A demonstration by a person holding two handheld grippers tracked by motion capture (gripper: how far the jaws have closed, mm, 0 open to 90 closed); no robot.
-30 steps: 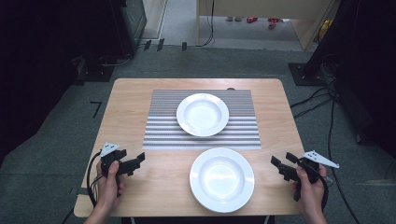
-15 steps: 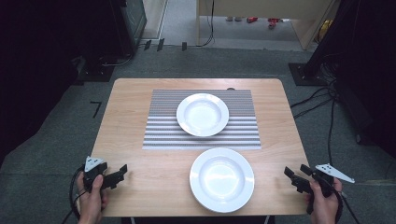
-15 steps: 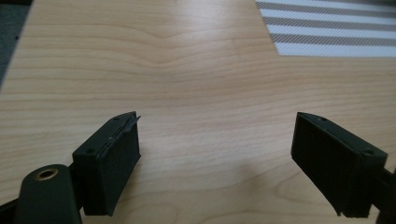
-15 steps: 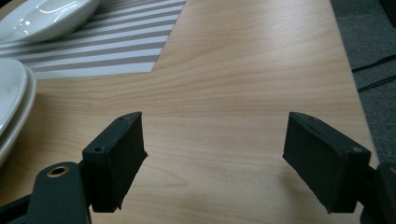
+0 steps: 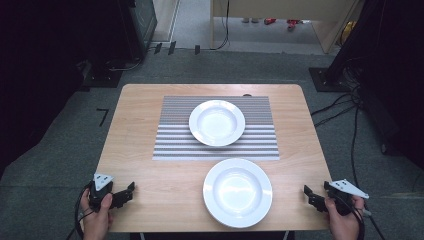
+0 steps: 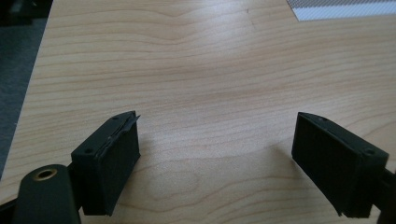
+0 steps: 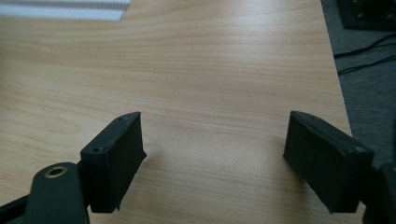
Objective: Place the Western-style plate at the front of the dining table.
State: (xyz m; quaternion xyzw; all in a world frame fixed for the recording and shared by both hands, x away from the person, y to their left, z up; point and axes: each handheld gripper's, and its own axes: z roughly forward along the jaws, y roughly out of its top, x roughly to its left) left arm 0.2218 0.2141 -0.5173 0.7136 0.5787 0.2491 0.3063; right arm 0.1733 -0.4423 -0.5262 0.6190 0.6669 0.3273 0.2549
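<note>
Plates: near plate point(image 5: 238, 192) likely stiff, slick, breakable; grip its rim.
Left gripper point(image 5: 127, 191), right gripper point(image 5: 309, 193) both spread, empty.

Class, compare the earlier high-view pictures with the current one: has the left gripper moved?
Yes. The left gripper has pulled back toward the person's edge of the table and outward to the left, away from the near plate.
</note>
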